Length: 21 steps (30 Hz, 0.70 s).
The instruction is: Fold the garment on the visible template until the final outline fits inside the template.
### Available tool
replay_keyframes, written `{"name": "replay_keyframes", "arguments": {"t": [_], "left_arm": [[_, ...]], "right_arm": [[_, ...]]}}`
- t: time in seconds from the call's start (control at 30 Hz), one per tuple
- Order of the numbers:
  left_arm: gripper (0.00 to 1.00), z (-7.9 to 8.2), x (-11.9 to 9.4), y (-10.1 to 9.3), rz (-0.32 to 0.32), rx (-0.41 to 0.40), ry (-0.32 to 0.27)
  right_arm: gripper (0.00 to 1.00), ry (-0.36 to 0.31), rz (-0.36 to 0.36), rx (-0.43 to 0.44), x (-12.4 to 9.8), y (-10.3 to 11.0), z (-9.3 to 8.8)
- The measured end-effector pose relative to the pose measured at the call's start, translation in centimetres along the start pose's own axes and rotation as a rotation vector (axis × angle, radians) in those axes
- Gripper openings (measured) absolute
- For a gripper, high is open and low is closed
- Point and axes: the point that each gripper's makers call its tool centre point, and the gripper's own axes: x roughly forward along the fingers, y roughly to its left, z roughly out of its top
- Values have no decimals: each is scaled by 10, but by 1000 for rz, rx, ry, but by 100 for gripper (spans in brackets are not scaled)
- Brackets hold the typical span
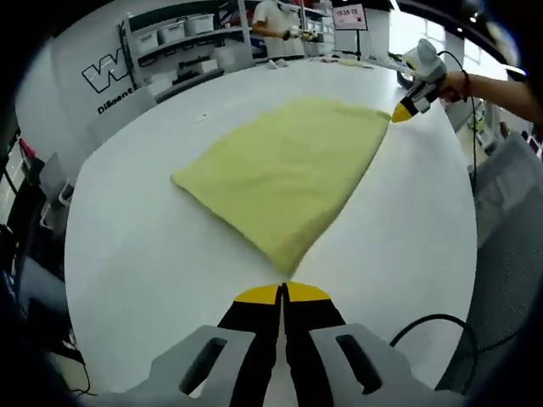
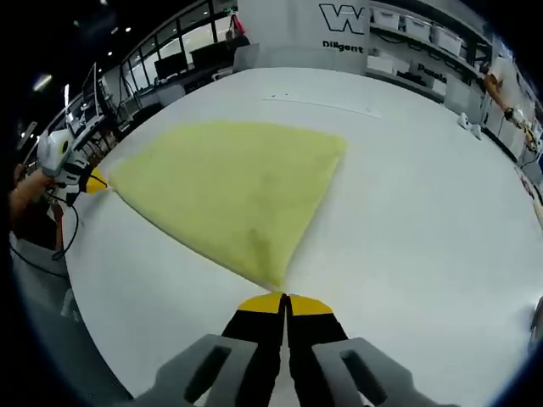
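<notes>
White table, pale yellow garment folded flat, smooth

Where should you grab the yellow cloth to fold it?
Best by its corners. The cloth lies flat on the table, so only the thin edges stick out to pinch. Each gripper, left and right, sits shut at a corner tip; come in low along the table.

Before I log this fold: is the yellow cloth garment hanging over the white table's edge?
No, the yellow cloth garment lies wholly on the white table.
</notes>
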Motion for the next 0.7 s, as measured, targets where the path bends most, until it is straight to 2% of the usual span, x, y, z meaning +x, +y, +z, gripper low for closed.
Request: {"name": "replay_keyframes", "arguments": {"t": [0.17, 0.2, 0.23, 0.33, 0.37, 0.43, 0.5, 0.57, 0.7], "left_arm": [[1, 4, -8, 15, 58, -146, -65], [1, 7, -11, 19, 74, -217, -86], [2, 8, -13, 19, 78, -245, -90], [5, 14, -16, 23, 104, -342, -126], [8, 17, -17, 23, 103, -398, -140], [14, 24, -20, 28, 121, -515, -175], [22, 32, -21, 33, 142, -529, -207], [26, 41, -17, 30, 129, -563, -217], [28, 44, -4, 22, 123, -554, -192]], "right_arm": [[0, -59, 6, 104, -6, -1, 9], [0, -81, 18, 133, -8, 1, 14], [0, -87, 24, 145, -9, 2, 15], [19, -126, 45, 210, -9, 6, 26], [24, -130, 49, 224, -8, 7, 27], [26, -138, 54, 243, -7, 8, 31], [23, -136, 49, 243, -4, 9, 34], [22, -130, 43, 232, -1, 11, 34], [23, -122, 42, 224, 5, 14, 36]]}}
